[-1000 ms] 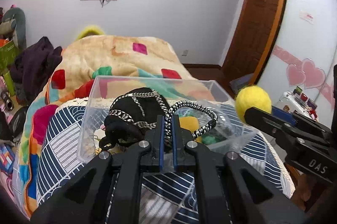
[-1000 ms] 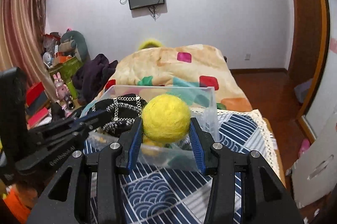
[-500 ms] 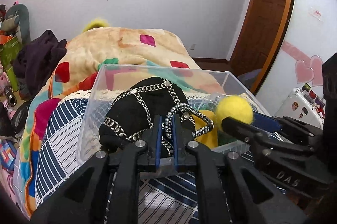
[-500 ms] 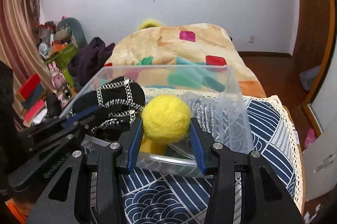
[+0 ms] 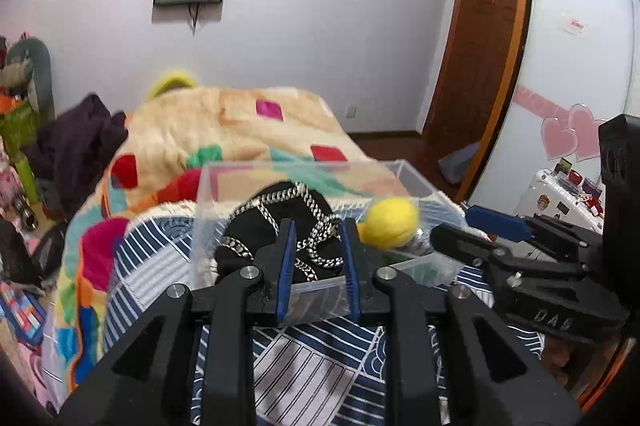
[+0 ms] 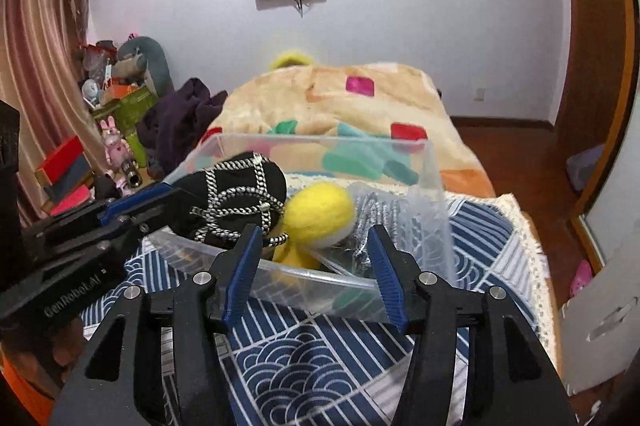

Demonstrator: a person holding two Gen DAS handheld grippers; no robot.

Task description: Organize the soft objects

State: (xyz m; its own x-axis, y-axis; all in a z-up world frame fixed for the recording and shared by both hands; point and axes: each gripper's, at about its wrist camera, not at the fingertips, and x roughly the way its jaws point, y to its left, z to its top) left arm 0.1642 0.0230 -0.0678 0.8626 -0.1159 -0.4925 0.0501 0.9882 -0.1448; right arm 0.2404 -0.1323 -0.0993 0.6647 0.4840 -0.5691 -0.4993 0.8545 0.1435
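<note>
A clear plastic bin (image 5: 304,290) (image 6: 430,193) stands on a blue-and-white patterned cloth (image 5: 320,354) (image 6: 320,358). In it lie a black soft item with silver-and-black cords (image 5: 276,222) (image 6: 240,189) and a yellow felt ball (image 5: 390,224) (image 6: 320,214), blurred, over another yellow piece. My left gripper (image 5: 316,246) (image 6: 160,193) is open at the bin's near wall, with the cords between its fingers but free. My right gripper (image 6: 314,246) (image 5: 468,226) is open and empty just before the bin, the ball beyond its fingertips.
A bed with a cream blanket with coloured patches (image 5: 224,129) (image 6: 360,97) lies behind the bin. Dark clothes (image 5: 76,145) and toys and boxes (image 6: 116,113) pile at the left. A wooden door (image 5: 472,45) and white wardrobe (image 5: 572,65) stand at the right.
My right gripper opened and the yellow ball dropped into the bin. My left gripper opened and let go of the corded black item, which now rests in the bin.
</note>
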